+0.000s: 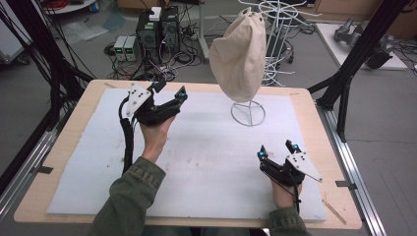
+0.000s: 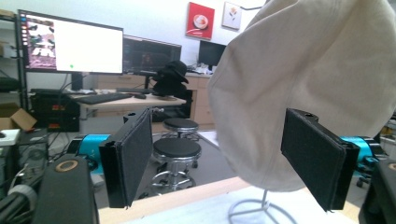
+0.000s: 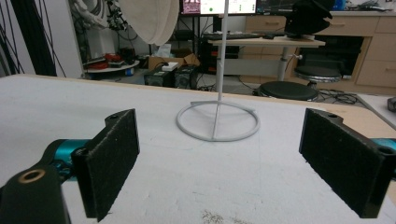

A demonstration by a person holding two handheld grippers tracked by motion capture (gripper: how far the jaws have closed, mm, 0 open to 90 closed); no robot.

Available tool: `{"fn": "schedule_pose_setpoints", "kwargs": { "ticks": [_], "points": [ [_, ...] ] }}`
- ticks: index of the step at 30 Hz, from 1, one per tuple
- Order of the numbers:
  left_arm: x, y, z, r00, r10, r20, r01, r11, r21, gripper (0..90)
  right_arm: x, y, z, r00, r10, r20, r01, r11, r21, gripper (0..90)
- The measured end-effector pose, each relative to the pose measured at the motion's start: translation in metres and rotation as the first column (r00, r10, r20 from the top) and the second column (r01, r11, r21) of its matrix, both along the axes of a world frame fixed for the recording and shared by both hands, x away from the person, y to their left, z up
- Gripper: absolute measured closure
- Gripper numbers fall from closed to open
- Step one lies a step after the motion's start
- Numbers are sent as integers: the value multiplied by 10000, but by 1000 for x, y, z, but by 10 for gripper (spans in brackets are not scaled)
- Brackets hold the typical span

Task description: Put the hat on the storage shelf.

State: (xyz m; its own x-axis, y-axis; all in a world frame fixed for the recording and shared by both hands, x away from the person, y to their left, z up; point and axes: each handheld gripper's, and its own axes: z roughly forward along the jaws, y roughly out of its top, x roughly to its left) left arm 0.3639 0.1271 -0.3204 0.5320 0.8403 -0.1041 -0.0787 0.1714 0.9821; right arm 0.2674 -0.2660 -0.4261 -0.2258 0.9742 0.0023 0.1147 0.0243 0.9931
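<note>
Cream cloth cap (image 1: 238, 54) hangs on a white wire stand (image 1: 248, 113) at the table's far right-centre, apparently the target. Left gripper (image 1: 170, 93) raised beside it, jaws spread wide, nothing held; cap sits just beyond them. Right gripper (image 1: 276, 149) low on the white mat (image 1: 206, 152), jaws apart, empty. Approach step likely; next move calls for closing on the fabric.
</note>
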Motion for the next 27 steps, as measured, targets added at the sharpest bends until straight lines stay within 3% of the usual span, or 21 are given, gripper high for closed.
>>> {"fn": "schedule_pose_setpoints", "kwargs": {
  "ticks": [13, 20, 27],
  "points": [
    [-22, 42, -36, 9961, 813, -357, -809, 9966, 137, 255, 1, 3, -1, 9999, 110, -52, -110, 9999, -17, 113],
    [-31, 65, -58, 9884, 1300, -789, -1291, 9915, 167, 257, 1, 5, -1, 9999, 158, -68, -159, 9998, -83, 113],
    [-39, 83, -71, 9801, 1689, -1041, -1659, 9854, 374, 257, 2, 6, -2, 9998, 133, -131, -134, 9999, -72, 113]
  ]
}}
